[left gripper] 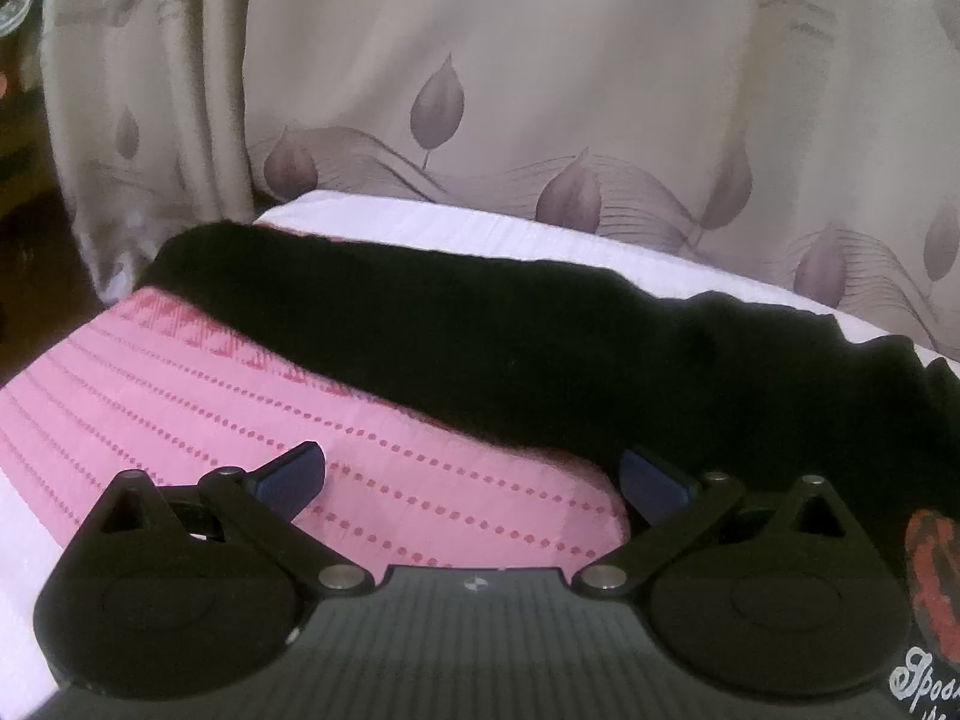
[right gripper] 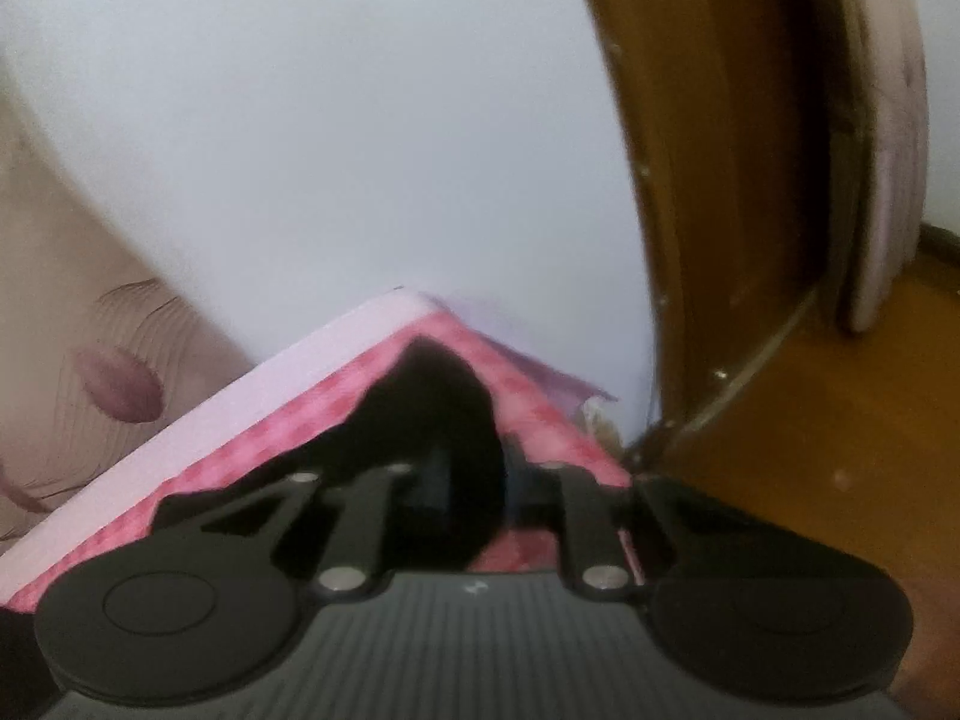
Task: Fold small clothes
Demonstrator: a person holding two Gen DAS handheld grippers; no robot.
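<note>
The left gripper point(left gripper: 471, 477) is spread wide, nothing between its blue pads point(left gripper: 294, 471), hovering low over the pink cloth point(left gripper: 252, 396). The right gripper point(right gripper: 474, 480) is nearly pressed together; the view is blurred, but it looks to be pinching a fold of the black garment point(right gripper: 432, 396) near its end.

That garment point(left gripper: 480, 336) lies as a long dark band across the pink cloth, running from the far left corner toward the near right, where a printed patch in red and white lettering shows at the frame edge. One end sits just ahead of the left gripper's right pad, close but not caught. In the right wrist view the black fabric bunches up toward the corner of the white pad point(right gripper: 198, 420) under the pink cloth.

The step in hand seems to be taking an end to carry it over. To do it well, the right pinch should catch the full thickness of the edge, not one layer, and lift only enough to clear the rest. The left gripper would best press or grip the near edge so the band does not drag along. Knit fabric stretches, so a slow, level carry should keep the fold straight.

Behind the bed hangs a leaf-print curtain point(left gripper: 540, 90); a white wall point(right gripper: 330, 150) and brown door point(right gripper: 720, 210) stand to the right.
</note>
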